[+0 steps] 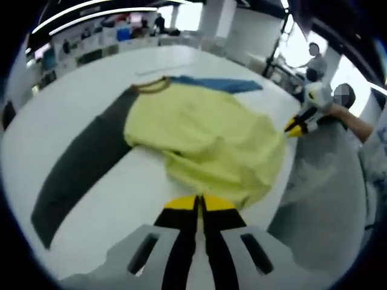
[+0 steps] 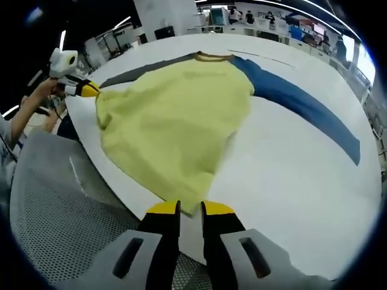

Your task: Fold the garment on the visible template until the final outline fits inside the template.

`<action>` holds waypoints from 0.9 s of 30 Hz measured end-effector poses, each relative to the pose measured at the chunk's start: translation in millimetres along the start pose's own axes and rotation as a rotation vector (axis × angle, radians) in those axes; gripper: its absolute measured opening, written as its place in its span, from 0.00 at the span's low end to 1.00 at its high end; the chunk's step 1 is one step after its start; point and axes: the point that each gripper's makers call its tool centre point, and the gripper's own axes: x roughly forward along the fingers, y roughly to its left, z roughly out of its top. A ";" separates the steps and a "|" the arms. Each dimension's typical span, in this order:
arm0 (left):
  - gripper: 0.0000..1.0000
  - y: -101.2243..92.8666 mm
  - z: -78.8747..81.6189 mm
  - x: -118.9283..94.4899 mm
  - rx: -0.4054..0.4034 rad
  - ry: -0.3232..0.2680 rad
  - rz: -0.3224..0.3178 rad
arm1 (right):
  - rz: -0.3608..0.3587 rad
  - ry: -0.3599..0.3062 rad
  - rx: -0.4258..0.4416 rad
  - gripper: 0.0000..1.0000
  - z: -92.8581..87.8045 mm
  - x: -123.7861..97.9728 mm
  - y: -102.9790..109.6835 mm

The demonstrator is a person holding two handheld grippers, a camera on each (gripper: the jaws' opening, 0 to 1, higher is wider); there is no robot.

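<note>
A yellow long-sleeved garment (image 1: 205, 139) (image 2: 169, 115) lies on the white table (image 1: 121, 205) (image 2: 284, 175), with its brown collar (image 1: 151, 86) at the far side. Its dark grey sleeve (image 1: 78, 169) (image 2: 139, 71) and its blue sleeve (image 1: 217, 83) (image 2: 302, 103) stretch out flat to either side. My left gripper (image 1: 199, 204) is shut on the near hem, which is lifted and rumpled; it also shows from the side (image 2: 91, 90) at one hem corner. My right gripper (image 2: 190, 210) is shut on the other hem corner, and it enters the left gripper view (image 1: 291, 127) from the right.
The table's edge runs close beneath both grippers, with grey mesh fabric (image 2: 60, 199) (image 1: 326, 205) beyond it. A thin line (image 2: 257, 53) is marked on the table past the collar. People (image 1: 314, 57) and shelves stand in the background.
</note>
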 end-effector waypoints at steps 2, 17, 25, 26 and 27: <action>0.00 -1.1 -0.6 -1.8 -0.001 -0.001 0.002 | 0.001 0.004 0.005 0.14 -1.2 0.6 -0.8; 0.00 -8.0 -14.5 -9.3 -0.039 0.023 0.001 | 0.003 0.015 -0.005 0.04 -1.8 0.4 -2.6; 0.00 -13.4 -18.1 -18.3 -0.057 0.017 0.009 | -0.018 0.009 -0.039 0.02 2.5 -6.1 -3.7; 0.00 -13.5 -18.5 -19.5 -0.060 0.015 0.012 | -0.023 0.005 -0.050 0.02 3.6 -8.0 -4.1; 0.00 -13.7 -19.6 -21.5 -0.065 0.014 0.016 | -0.029 0.003 -0.052 0.02 4.4 -10.9 -4.5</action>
